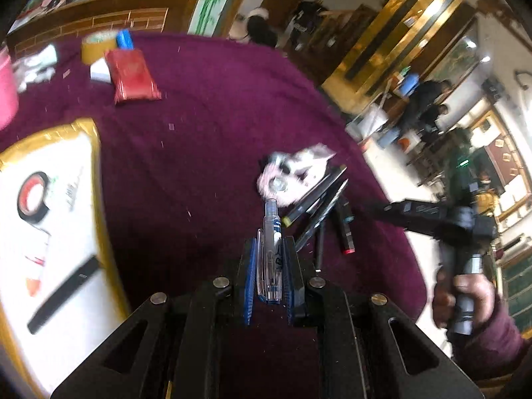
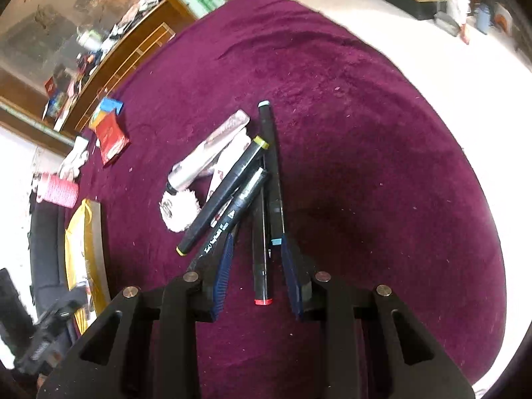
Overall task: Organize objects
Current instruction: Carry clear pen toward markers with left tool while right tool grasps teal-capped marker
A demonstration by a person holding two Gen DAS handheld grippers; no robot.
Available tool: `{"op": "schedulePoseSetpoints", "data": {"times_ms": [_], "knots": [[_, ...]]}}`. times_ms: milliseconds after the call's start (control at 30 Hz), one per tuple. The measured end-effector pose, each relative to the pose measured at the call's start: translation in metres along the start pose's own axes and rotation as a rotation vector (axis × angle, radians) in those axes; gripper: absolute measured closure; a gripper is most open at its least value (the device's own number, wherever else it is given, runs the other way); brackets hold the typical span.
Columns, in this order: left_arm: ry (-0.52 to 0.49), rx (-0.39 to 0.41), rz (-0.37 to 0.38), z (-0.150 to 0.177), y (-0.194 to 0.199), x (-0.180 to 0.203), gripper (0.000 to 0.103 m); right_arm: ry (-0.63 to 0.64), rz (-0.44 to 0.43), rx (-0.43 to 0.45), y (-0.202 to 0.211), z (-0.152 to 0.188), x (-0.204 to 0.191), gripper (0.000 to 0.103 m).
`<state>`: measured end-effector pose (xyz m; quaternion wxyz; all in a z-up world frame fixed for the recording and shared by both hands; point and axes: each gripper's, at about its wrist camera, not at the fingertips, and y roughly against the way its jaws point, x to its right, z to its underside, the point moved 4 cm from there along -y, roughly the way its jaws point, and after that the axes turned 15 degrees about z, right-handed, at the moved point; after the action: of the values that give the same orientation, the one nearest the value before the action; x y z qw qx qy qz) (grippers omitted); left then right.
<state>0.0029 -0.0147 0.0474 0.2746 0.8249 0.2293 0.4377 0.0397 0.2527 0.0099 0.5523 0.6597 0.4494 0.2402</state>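
My left gripper (image 1: 269,244) is shut on a clear pen with blue print (image 1: 272,249), held above the purple tablecloth (image 1: 206,126). Beyond it lies a pile of dark markers (image 1: 319,206) beside a pink fluffy item (image 1: 286,179). In the right wrist view my right gripper (image 2: 256,237) hangs open over that pile. A red-capped marker (image 2: 261,279) lies between its fingers, and neither pad touches it. A yellow-capped marker (image 2: 226,193), a black brush pen (image 2: 241,211), a blue-capped marker (image 2: 270,153) and a silver tube (image 2: 202,156) fan out ahead.
A white tray with a gold rim (image 1: 96,173) at the left holds a red and black tape roll (image 1: 33,196) and a black bar (image 1: 63,294). A red packet (image 1: 133,76), a yellow tape roll (image 1: 98,45) and a pink spool (image 2: 60,189) lie farther off. The round table's edge curves at the right.
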Motion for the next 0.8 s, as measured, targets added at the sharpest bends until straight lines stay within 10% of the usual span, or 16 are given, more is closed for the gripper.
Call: {"op": "schedulePoseSetpoints", "data": {"times_ms": [800], "knots": [[0.087, -0.004, -0.243, 0.031, -0.064, -0.030, 0.084, 0.292, 0.054, -0.054, -0.041, -0.004, -0.012, 0.065]]}}
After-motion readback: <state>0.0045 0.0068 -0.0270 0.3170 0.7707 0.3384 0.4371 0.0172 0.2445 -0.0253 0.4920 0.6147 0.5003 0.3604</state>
